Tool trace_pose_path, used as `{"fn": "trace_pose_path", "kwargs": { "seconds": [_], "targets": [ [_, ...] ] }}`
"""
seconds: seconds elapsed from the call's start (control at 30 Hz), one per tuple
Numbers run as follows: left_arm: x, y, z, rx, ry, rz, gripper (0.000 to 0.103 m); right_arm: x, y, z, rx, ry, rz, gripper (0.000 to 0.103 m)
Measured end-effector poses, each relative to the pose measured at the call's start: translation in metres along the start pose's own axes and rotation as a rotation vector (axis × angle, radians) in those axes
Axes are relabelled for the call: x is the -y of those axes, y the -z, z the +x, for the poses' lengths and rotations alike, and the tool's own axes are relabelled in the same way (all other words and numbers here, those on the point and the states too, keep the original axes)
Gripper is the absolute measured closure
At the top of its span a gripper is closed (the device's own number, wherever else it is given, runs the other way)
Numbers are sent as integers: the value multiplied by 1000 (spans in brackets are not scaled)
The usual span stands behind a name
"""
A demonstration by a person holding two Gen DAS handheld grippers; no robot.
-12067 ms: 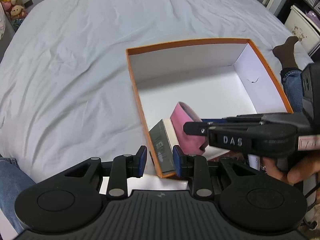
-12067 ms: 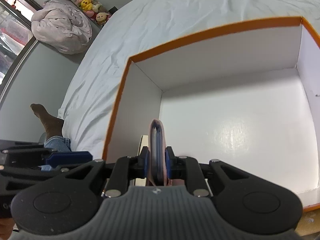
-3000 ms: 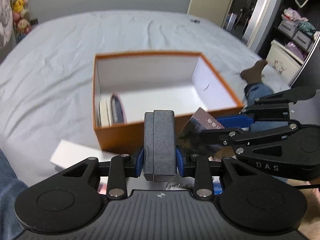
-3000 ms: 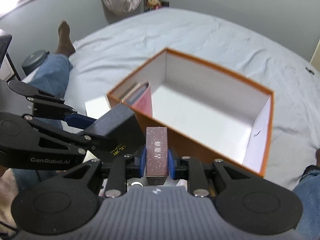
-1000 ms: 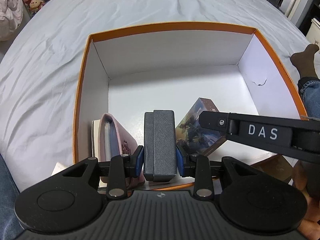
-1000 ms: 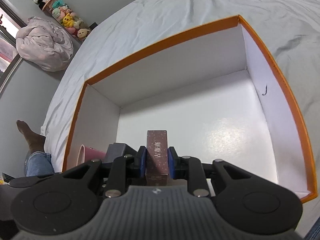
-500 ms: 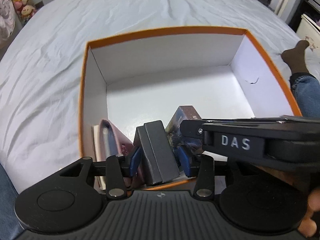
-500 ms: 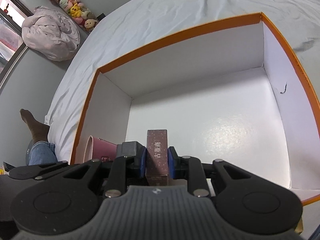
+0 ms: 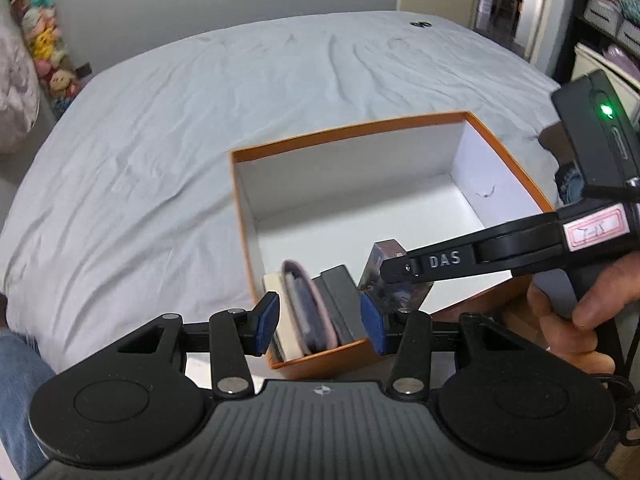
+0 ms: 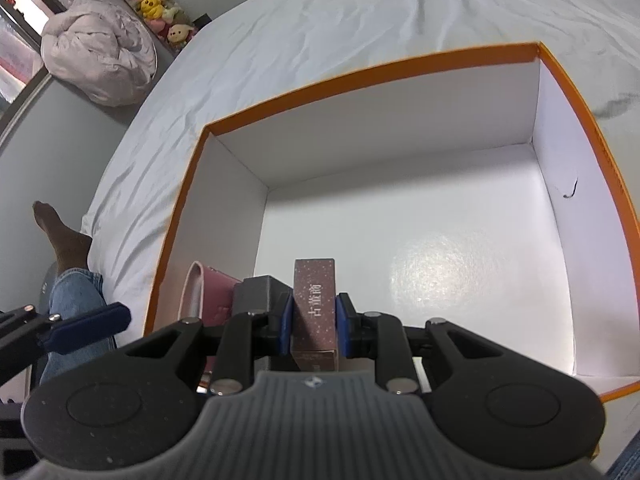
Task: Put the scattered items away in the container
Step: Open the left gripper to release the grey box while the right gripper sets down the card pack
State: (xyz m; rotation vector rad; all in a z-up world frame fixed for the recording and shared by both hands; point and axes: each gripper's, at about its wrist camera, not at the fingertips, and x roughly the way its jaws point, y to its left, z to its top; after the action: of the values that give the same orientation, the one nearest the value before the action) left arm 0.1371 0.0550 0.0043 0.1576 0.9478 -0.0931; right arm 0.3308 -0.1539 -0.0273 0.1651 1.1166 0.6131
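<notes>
Box (image 10: 372, 68) on bed, right fingers (image 10: 286, 330) clamping book (image 10: 316, 312) (upright)

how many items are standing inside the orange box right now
4. A cream book against the left wall, a pink-covered book beside it, a dark grey case next, and a brown starry book the right gripper clamps. More may hide behind the near wall.
</notes>
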Motion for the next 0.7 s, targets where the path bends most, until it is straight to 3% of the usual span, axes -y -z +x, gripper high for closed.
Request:
{"fn": "trace_pose_path", "kwargs": {
  "seconds": [0.17, 0.27, 0.57, 0.7],
  "targets": [
    [-18, 8, 5, -2, 13, -90, 55, -11, 2, 6, -26, 24, -28, 77],
    [-26, 10, 6, 6, 22, -133, 55, -15, 4, 7, -47, -5, -21, 75],
    [-40, 22, 4, 16, 44, -190, 55, -18, 5, 2, -87, -43, 2, 70],
    [-43, 26, 7, 9, 59, -202, 55, -19, 6, 4, -99, -16, -4, 73]
  ]
}}
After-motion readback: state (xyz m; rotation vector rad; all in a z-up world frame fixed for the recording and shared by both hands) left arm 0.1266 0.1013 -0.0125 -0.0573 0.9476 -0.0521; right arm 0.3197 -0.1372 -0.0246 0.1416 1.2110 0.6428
